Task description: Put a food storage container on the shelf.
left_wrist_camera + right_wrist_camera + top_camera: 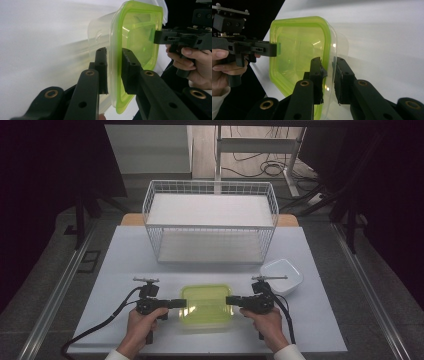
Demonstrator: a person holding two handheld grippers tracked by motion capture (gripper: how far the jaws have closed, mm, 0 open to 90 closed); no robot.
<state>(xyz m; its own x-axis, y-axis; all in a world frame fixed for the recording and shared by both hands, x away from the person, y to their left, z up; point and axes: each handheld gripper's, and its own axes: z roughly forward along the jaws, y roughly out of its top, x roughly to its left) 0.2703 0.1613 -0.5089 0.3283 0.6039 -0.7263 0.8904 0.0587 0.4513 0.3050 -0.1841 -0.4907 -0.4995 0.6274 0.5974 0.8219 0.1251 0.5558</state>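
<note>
Fingers: both pairs of jaws are closing on the rim of the green-lidded container (206, 306), the left gripper (172, 303) pinching its left edge and the right gripper (235, 301) pinching its right edge, each with one jaw above the lid and one below.
Container position: it is sitting near the front edge of the white table (115, 270), midway between the two hands, and whether it is resting or just lifted cannot be told.
Key relation: its long axis is running left to right, so each gripper is reaching inward along that axis from an opposite short end; neither hand is nearer.
Container contents: through the clear body in the gripper views (136, 37) (299, 50) it is looking empty.
Surroundings: a white wire basket (210, 222) is standing well behind, appearing empty, and a white bowl (281, 276) is lying just beyond the right gripper, also looking empty.
Judgement: a two-handed lift toward the basket is seeming likely, needing both ends kept level.
</note>
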